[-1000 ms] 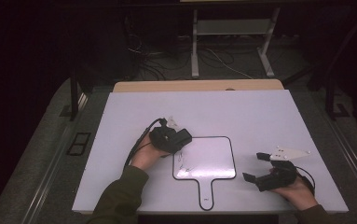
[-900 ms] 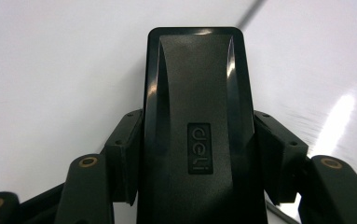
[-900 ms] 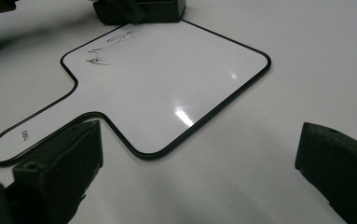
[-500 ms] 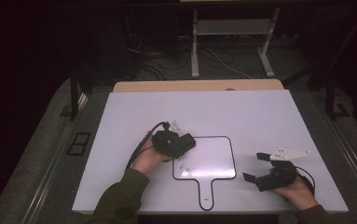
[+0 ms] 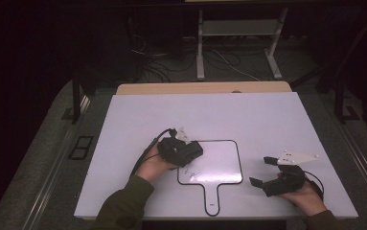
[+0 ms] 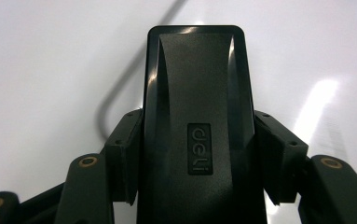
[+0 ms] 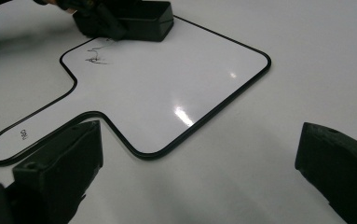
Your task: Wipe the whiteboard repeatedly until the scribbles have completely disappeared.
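On the worktop [image 5: 138, 120] lies a paddle-shaped whiteboard [image 5: 219, 158], with scribbles [image 5: 189, 173] near its seven-o'clock edge. The left hand-held gripper [image 5: 187, 152] grasps an eraser [image 6: 197, 116] at the board's ten-o'clock corner; wiping seems in hand. Next, slide it toward five o'clock over the marks. The right hand-held gripper [image 5: 262, 171] rests released at three o'clock.

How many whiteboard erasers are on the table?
1. The black plastic block eraser is clamped in the left claw, resting at the upper left corner of the white paddle-shaped whiteboard, near the scribble. None visible elsewhere.
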`<action>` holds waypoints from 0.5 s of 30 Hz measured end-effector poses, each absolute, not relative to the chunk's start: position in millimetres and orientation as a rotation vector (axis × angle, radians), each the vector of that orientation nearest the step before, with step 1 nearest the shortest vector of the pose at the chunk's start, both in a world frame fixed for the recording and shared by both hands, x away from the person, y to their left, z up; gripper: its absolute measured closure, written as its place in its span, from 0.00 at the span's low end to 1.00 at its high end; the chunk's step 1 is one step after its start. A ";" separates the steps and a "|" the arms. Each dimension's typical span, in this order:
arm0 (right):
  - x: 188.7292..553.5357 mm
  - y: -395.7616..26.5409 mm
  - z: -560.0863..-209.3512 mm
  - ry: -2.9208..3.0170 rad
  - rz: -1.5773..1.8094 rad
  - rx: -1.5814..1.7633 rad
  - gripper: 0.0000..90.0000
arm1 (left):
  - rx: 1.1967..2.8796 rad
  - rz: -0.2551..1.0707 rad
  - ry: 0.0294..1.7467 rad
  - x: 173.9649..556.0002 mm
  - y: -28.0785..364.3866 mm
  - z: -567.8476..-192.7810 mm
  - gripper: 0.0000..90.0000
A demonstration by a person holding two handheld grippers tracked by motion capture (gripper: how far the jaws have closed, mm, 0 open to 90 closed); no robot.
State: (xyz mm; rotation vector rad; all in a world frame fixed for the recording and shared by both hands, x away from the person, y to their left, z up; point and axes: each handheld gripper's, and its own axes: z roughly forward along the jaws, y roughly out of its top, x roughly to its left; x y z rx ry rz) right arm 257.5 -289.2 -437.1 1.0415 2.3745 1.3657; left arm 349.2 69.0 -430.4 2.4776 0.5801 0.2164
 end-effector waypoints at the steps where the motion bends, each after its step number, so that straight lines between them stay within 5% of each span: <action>1: 257.3 -289.2 -437.0 2.375 1.366 1.041 0.00 | 2.475 0.207 0.568 343.8 67.3 -430.6 0.44; 15: 257.9 -289.4 -437.2 2.374 1.365 1.044 0.00 | 2.481 0.286 0.665 371.0 81.9 -429.0 0.44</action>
